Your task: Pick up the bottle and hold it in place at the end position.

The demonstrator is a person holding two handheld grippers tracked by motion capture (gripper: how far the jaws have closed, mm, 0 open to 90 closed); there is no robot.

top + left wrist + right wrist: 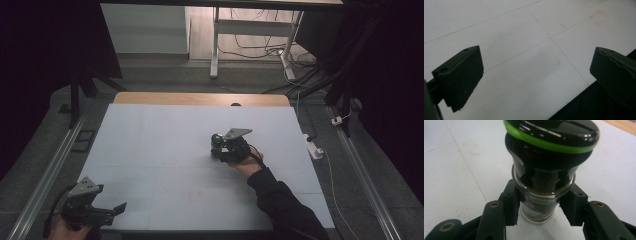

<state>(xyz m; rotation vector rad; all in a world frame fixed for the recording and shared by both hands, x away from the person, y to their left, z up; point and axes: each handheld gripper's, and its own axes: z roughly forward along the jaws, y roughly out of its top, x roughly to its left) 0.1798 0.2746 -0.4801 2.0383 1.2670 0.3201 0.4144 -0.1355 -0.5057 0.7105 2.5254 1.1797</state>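
A glass spice grinder point(549, 152) with a black cap and a green ring stands upright on the white table board point(165, 150), right of centre point(217, 140). My right gripper point(540, 207) is shut on its glass body, with a pad pressed on each side below the cap. In the high view that right gripper point(221, 148) lies low over the board, reaching in from the right. My left gripper point(120, 207) hovers at the board's front left corner. In its own view the left gripper point(536, 80) stands wide open with nothing between the jaws.
Faint grid lines and a red square mark point(599, 17) cross the board. A wooden strip point(200, 98) runs along the far edge. Metal rails point(45, 175) flank the table, and a power strip point(314, 149) with cables lies on the floor at right.
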